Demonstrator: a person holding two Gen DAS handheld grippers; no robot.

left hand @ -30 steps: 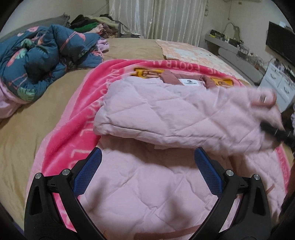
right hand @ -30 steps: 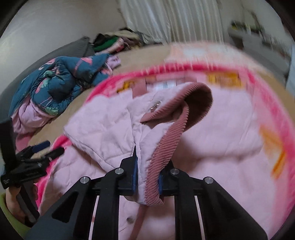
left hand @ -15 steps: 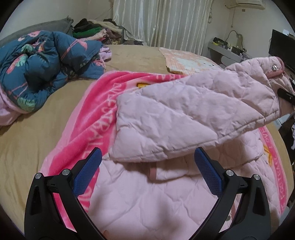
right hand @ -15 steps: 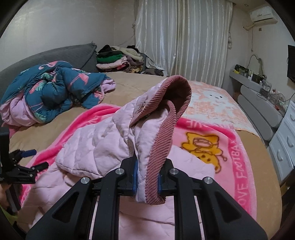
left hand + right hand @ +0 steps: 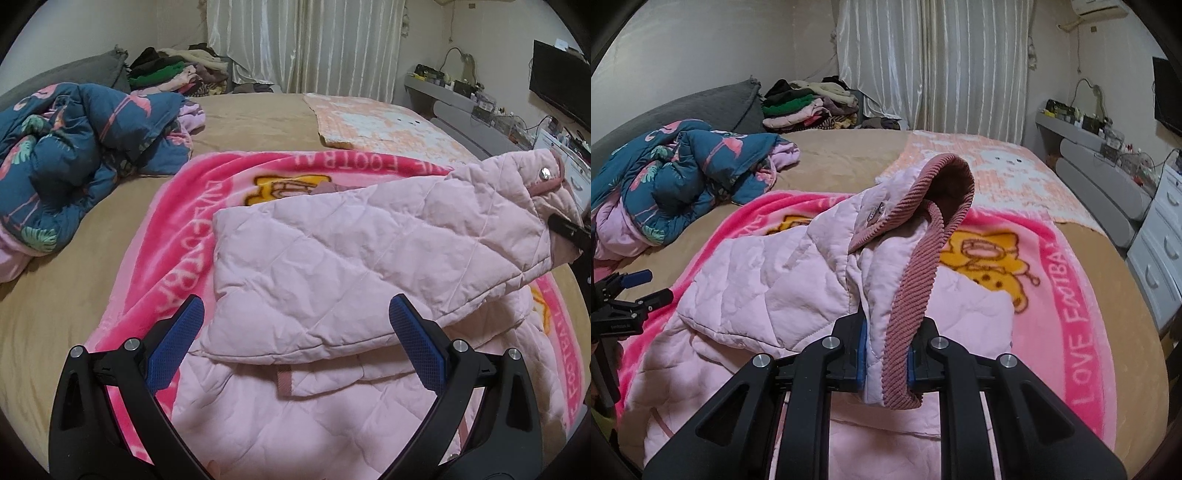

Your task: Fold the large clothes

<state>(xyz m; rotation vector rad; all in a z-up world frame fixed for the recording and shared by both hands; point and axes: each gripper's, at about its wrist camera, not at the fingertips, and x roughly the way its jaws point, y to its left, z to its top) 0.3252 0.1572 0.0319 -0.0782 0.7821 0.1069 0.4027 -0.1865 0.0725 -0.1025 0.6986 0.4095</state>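
Note:
A pale pink quilted jacket lies spread on a bright pink cartoon blanket on the bed. One sleeve is lifted and stretched out to the right, over the jacket's body. My right gripper is shut on that sleeve's end, pinching the ribbed dusty-pink cuff and the quilted fabric beside it. In the left wrist view the same gripper shows at the right edge. My left gripper hovers open above the jacket's near part with nothing between its blue pads. It also shows small at the left edge as the left gripper.
A crumpled blue flamingo duvet lies at the left of the tan bed. Stacked clothes sit at the back by the curtains. A peach mat lies beyond the blanket. White drawers and a grey shelf stand to the right.
The right gripper has raised the cuff off the jacket and drawn the sleeve up and out to the right. The left gripper has stayed open and drifted a little over the jacket.

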